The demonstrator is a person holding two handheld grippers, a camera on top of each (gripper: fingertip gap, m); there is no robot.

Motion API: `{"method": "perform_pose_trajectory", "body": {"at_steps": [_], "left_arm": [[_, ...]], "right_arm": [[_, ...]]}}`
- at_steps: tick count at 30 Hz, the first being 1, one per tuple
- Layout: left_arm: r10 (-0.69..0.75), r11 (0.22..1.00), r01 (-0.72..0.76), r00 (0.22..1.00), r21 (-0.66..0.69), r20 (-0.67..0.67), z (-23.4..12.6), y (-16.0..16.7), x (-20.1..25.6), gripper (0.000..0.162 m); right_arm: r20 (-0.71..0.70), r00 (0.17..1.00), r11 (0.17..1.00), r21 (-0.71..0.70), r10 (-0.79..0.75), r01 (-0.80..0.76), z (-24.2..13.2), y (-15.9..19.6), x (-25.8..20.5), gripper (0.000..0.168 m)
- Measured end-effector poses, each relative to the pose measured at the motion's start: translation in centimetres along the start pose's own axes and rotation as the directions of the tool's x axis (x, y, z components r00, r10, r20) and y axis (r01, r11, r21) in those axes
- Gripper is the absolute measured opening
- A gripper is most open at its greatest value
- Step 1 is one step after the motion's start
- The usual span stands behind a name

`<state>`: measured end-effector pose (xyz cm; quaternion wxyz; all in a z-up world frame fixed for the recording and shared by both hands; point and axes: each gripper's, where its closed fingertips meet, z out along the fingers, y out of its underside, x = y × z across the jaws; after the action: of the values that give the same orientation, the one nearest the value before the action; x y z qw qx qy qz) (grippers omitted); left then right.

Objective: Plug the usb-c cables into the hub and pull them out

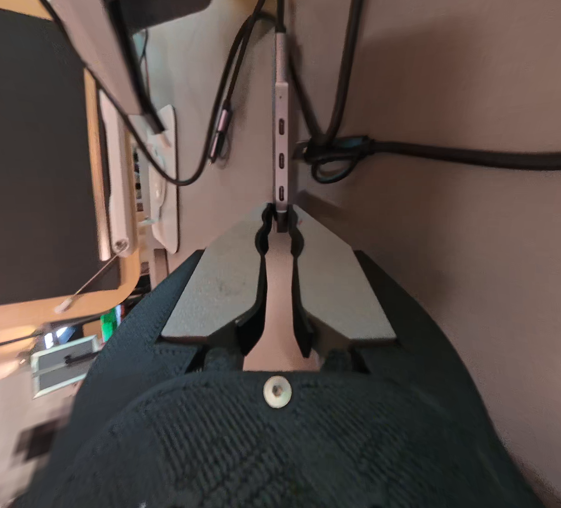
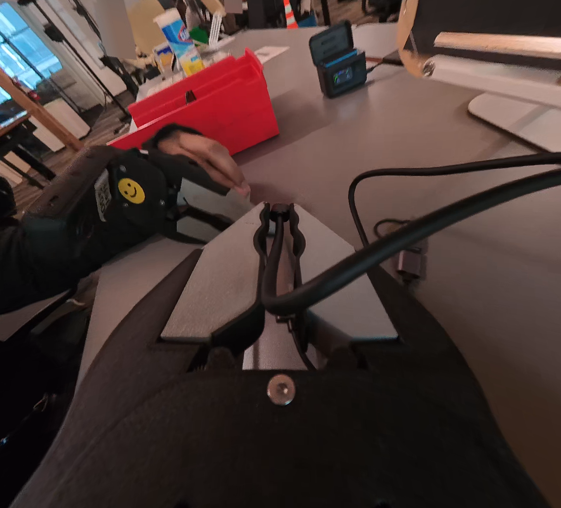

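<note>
In the left wrist view my left gripper (image 1: 280, 214) is shut on the near end of a slim silver hub (image 1: 281, 141). The hub points away along the grey table (image 1: 425, 250), its three usb-c ports facing me, all empty. Two loose usb-c plugs (image 1: 220, 132) lie left of the hub on black cables. In the right wrist view my right gripper (image 2: 277, 211) is shut on a black usb-c cable (image 2: 273, 253) near its plug end, and the cable loops back over the right finger. The left gripper's body (image 2: 130, 190), with a yellow sticker, is to the left.
A thick black cable (image 1: 455, 153) and a tied bundle (image 1: 337, 156) lie right of the hub. A monitor stand (image 1: 106, 38) is at the left. In the right wrist view there are a red box (image 2: 212, 111), a dark charger case (image 2: 340, 62), a stand base (image 2: 516, 117) and another plug (image 2: 409, 265). The tips of one gripper are about 9 cm away from the tips of the other.
</note>
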<state>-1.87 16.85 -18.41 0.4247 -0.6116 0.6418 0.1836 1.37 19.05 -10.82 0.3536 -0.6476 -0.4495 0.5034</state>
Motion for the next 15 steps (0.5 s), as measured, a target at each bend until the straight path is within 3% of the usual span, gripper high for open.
{"method": "perform_pose_trajectory", "body": {"at_steps": [5, 15], "left_arm": [[-0.108, 0.993, 0.106, 0.993, 0.043, 0.051, -1.2, -0.6, -2.4, 0.007], [-0.303, 0.950, 0.293, 0.948, 0.107, 0.093, -1.8, -2.0, -4.9, 0.007]], "right_arm": [[0.012, 0.993, 0.988, -0.099, -0.119, 0.119, 1.0, 1.4, -1.4, 0.009], [-0.088, 0.975, 0.979, -0.048, -0.202, 0.198, 0.6, -0.1, -1.3, 0.010]]}}
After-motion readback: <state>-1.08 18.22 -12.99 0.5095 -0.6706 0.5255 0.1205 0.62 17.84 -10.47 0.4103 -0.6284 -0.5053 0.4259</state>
